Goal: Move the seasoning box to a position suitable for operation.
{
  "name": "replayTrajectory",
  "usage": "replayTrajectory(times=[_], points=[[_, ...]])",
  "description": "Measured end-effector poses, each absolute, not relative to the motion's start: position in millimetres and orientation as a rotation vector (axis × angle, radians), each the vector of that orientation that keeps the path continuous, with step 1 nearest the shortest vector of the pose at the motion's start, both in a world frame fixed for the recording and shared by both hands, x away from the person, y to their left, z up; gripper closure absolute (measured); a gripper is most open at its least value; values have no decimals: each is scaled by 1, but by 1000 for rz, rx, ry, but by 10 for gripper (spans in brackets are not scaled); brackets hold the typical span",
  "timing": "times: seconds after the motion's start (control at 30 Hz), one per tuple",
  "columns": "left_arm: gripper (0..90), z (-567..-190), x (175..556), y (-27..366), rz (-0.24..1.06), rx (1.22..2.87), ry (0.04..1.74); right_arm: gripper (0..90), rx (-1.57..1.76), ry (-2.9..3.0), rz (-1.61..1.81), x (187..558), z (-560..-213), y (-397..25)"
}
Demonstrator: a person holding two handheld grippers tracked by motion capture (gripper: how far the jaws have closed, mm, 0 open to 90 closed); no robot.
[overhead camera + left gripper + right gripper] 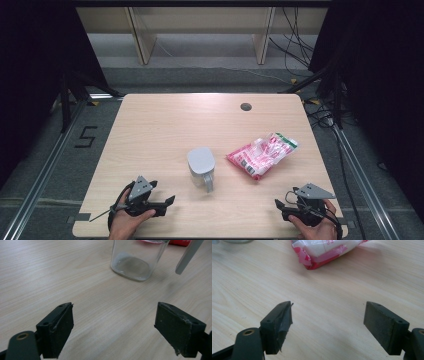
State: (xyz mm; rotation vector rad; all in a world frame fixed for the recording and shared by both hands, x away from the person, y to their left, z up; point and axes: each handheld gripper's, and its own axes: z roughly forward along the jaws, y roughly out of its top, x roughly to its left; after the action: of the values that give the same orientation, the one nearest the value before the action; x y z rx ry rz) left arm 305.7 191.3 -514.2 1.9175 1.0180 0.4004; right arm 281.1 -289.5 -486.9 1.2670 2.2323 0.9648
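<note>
Pale wood-grain table [150,130] stands on a grey floor with black curtains at both sides, and almost nothing of the work looks done yet. A clear glass pitcher [201,168] with a grey lid and handle stands upright near the middle of the table, seemingly empty, and a red-and-white sealed bag [262,154] of white grains lies flat just to its right, apart from it. Both grippers rest low at the near edge, well back from these things: the left gripper [167,203] points toward the pitcher, the right gripper [280,206] toward the bag, each with its jaws spread wide and nothing between them. By my judgement the start is in hand: reaching, grasping, opening and pouring all remain.
</note>
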Motion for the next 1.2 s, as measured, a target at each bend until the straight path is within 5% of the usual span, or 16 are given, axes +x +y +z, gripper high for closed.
replayTrajectory(times=[0.83, 1.03, 1.2], points=[[167, -504, 299, 178, 358, 1892, 956, 215, 1255, 2209, 1003, 283, -488, -290], [221, -502, 297, 168, 333, 1895, 906, 216, 1244, 2200, 992, 285, -489, -293], [349, -501, 297, 157, 321, 1893, 868, 249, 1253, 2196, 1015, 286, -489, -294]])
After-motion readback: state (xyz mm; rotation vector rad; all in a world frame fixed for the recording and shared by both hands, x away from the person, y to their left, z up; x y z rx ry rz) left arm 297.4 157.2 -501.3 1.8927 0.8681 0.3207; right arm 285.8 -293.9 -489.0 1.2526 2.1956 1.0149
